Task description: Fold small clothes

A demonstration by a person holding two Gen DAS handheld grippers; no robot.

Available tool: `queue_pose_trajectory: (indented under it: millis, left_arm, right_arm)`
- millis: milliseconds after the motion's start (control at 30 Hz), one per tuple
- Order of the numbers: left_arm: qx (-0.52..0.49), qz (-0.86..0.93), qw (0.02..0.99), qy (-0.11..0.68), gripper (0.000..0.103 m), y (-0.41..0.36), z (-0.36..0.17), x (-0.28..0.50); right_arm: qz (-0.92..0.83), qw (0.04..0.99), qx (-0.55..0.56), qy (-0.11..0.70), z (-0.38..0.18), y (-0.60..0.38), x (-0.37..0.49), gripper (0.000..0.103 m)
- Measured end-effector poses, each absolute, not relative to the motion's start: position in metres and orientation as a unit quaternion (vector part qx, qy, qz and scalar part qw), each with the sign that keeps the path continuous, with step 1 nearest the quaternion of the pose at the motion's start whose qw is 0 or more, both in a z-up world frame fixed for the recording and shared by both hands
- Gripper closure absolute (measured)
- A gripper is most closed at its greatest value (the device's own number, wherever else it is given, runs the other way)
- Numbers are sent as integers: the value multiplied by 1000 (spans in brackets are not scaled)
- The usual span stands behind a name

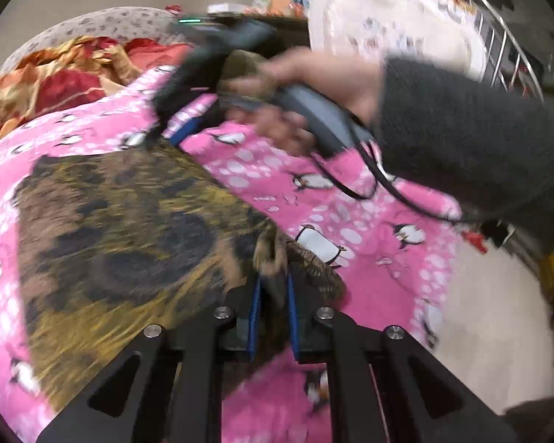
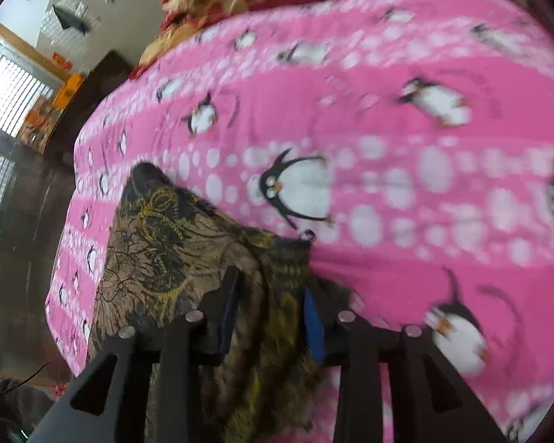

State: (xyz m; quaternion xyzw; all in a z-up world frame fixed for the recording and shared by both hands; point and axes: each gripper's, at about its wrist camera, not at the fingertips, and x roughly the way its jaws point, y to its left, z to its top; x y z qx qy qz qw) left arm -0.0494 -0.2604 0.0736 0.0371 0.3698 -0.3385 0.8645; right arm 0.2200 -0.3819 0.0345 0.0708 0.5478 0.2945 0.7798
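So the brown and yellow patterned cloth (image 1: 122, 229) is lying spread out on the pink penguin bedsheet (image 1: 369, 221), with a red and gold blanket (image 1: 55, 77) bunched up past it. The left gripper (image 1: 273, 295) is pinching a bunched corner of the cloth, pads pressed together on it. The right gripper (image 2: 269, 317) is sitting over another edge with its jaws spread apart, fabric lying loose between the fingers (image 2: 314, 325), not squeezed

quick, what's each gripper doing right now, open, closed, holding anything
Left gripper: closed on a bunched edge of the brown patterned cloth.
Right gripper: open, the cloth lying loose between its fingers.
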Motion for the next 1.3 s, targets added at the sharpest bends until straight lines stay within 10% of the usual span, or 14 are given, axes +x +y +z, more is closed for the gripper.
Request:
queue_pose_trajectory:
  millis: [133, 300, 367, 500, 600, 1033, 1300]
  left_arm:
    - [4, -274, 897, 346, 101, -199, 98, -60]
    - [-49, -212, 896, 386, 100, -148, 80, -45]
    - [-59, -207, 892, 396, 103, -146, 71, -45]
    - [-45, -197, 890, 408, 103, -151, 52, -50]
    - [-11, -199, 897, 395, 103, -160, 42, -57]
    - [-37, -181, 924, 335, 103, -135, 103, -8]
    - [-41, -141, 888, 437, 103, -144, 35, 55]
  right_arm:
    - [317, 829, 43, 459, 84, -399, 157, 68]
    - [377, 864, -64, 328, 118, -378, 44, 8]
    - [380, 861, -90, 325, 116, -368, 21, 10]
    - [404, 835, -91, 363, 90, -353, 0, 66]
    - [385, 819, -135, 402, 47, -348, -3, 78]
    - [339, 858, -93, 374, 80, -350, -6, 76]
    - [236, 843, -100, 472, 32, -347, 77, 73]
